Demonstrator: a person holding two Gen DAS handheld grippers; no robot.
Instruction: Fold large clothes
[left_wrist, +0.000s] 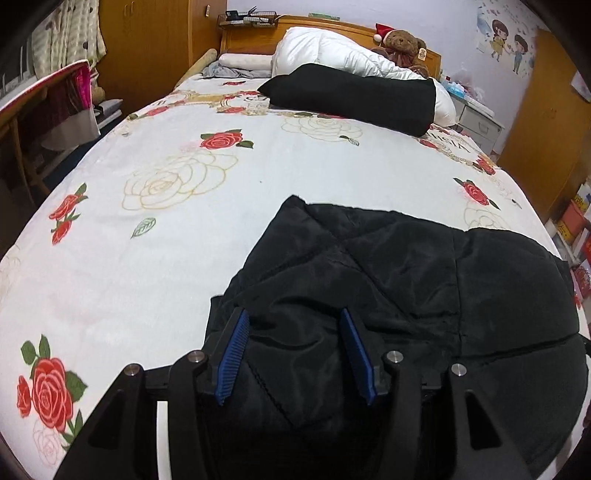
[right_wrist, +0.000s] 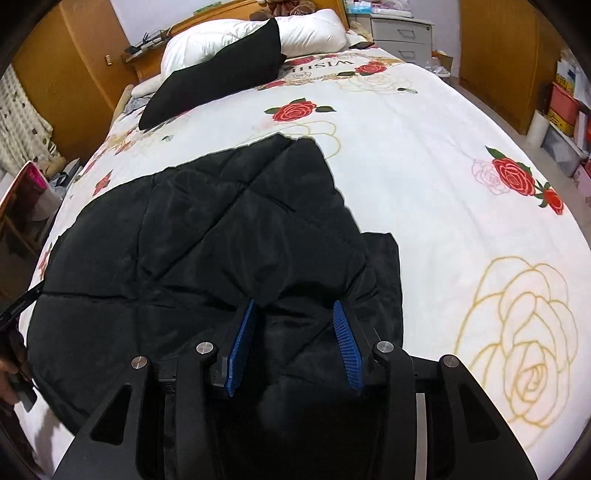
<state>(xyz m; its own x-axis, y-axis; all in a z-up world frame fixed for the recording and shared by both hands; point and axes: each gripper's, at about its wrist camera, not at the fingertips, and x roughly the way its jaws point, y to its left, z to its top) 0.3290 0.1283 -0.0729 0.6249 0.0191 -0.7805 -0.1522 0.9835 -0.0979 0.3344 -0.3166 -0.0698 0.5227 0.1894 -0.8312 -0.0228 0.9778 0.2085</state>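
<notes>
One black quilted jacket (left_wrist: 388, 280) is laid flat on the near part of a bed (left_wrist: 166, 177), on a white bedspread printed with red and gold roses. In the left wrist view, the jacket's left edge is seen running diagonally from a far corner down to the near edge of the bed, and a wide stretch of bare bedspread is left open to its left and beyond it. In the right wrist view the jacket (right_wrist: 192, 236) is seen ending in a stepped right edge, where a lower layer projects from under the upper one, and open bedspread (right_wrist: 443, 206) is left to the right and far side.

Two tools are counted. The left tool (left_wrist: 293, 328) is held over the near left part of the jacket with its blue pads (left_wrist: 232, 362) set apart, and nothing is clamped between them. The right tool (right_wrist: 293, 321) is held over the near right part with its pads (right_wrist: 347, 350) likewise apart; whether the fabric is touched by either cannot be told.

At the far end of the bed, one black pillow (left_wrist: 354, 96) is laid against one white duvet (left_wrist: 332, 51), well apart from the jacket. One teddy bear (left_wrist: 402, 44) in a red hat is seated by the wooden headboard.
</notes>
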